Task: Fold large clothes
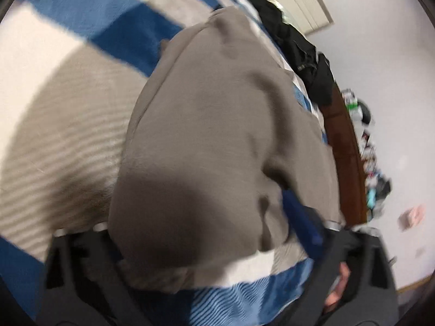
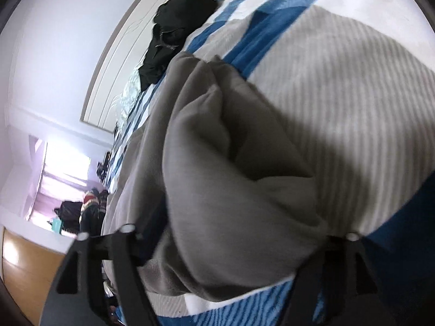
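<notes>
your left gripper (image 1: 206, 244) and right gripper (image 2: 239, 250) are each showing jaws spread wide around the bulky grey fleece garment (image 1: 217, 135), which is lying on the blue, white and grey striped bedspread (image 1: 68, 125); a black clothing pile (image 2: 176, 27) is sitting at eleven o'clock.

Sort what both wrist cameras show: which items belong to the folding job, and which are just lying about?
In the job:
- grey-brown fleece garment, bunched on the bed
- left gripper
- right gripper
- blue, white and grey striped bedspread as the work surface

Lying about:
- black crumpled garment further up the bed
- brown wooden bed frame
- small clutter on the floor
</notes>
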### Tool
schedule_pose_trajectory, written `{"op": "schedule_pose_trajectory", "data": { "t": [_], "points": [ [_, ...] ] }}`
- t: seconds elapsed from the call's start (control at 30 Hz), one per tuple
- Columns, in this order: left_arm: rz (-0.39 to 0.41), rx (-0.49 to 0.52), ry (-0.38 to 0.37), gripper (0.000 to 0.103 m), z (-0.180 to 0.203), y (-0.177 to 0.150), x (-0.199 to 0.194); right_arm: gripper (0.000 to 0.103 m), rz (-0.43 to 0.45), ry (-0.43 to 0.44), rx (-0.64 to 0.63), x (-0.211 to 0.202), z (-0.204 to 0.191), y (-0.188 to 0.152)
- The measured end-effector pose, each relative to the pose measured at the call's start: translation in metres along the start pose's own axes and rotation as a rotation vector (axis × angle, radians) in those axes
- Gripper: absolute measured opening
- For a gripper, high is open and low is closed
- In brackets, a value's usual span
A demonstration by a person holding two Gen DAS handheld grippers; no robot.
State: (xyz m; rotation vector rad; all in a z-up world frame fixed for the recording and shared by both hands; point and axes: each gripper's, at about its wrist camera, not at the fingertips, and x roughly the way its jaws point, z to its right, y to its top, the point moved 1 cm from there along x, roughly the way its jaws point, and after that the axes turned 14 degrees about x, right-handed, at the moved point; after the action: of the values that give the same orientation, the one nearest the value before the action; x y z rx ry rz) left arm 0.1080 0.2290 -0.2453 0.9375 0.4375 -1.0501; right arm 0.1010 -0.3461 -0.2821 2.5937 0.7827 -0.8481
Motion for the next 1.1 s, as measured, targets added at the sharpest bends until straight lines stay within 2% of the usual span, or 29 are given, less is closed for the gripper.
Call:
{"op": "schedule_pose_trajectory", "data": {
  "t": [0.07,0.13,0.23,0.3,0.33,0.4,0.47,0.5,0.63,0.73,0.83,0.97,1.1],
  "points": [
    [0.009,0.105,0.067,0.096,0.019,0.002,-0.016,0.092,-0.008,0.013,-0.019,0.002,-0.006,-0.002],
    [0.007,0.213,0.088,0.096,0.046,0.008,-0.029,0.095,-0.001,0.012,-0.013,0.004,-0.007,-0.003],
    [-0.013,0.348,0.057,0.096,0.095,0.021,-0.033,0.098,0.012,0.022,0.008,0.009,-0.008,-0.001],
    [-0.044,0.377,0.009,0.096,0.126,0.033,-0.020,0.099,0.019,0.022,0.027,0.015,-0.010,0.003],
    [-0.054,0.383,-0.010,0.096,0.136,0.035,-0.013,0.099,0.021,0.022,0.037,0.017,-0.010,0.005],
    [-0.079,0.381,0.011,0.096,0.154,0.043,0.002,0.099,0.023,0.011,0.062,0.018,-0.007,0.009],
    [-0.105,0.370,0.111,0.096,0.163,0.049,0.010,0.099,0.025,0.004,0.080,0.021,-0.007,0.011],
    [-0.103,0.356,0.122,0.096,0.163,0.050,0.007,0.099,0.023,0.006,0.080,0.021,-0.008,0.011],
    [-0.086,0.253,0.142,0.096,0.129,0.049,-0.026,0.098,0.008,0.024,0.078,0.019,-0.005,0.013],
    [-0.073,0.185,0.158,0.096,0.091,0.041,-0.065,0.098,-0.007,0.020,0.071,0.018,-0.004,0.014],
    [-0.051,0.170,0.178,0.096,0.077,0.039,-0.097,0.098,-0.027,0.018,0.055,0.014,-0.004,0.013],
    [0.007,0.204,0.123,0.096,0.100,0.049,-0.120,0.098,-0.015,0.050,0.087,0.007,0.002,0.013],
    [0.046,0.287,0.012,0.096,0.154,0.066,-0.092,0.099,-0.011,0.055,0.079,0.012,0.001,0.013]
  ]
}}
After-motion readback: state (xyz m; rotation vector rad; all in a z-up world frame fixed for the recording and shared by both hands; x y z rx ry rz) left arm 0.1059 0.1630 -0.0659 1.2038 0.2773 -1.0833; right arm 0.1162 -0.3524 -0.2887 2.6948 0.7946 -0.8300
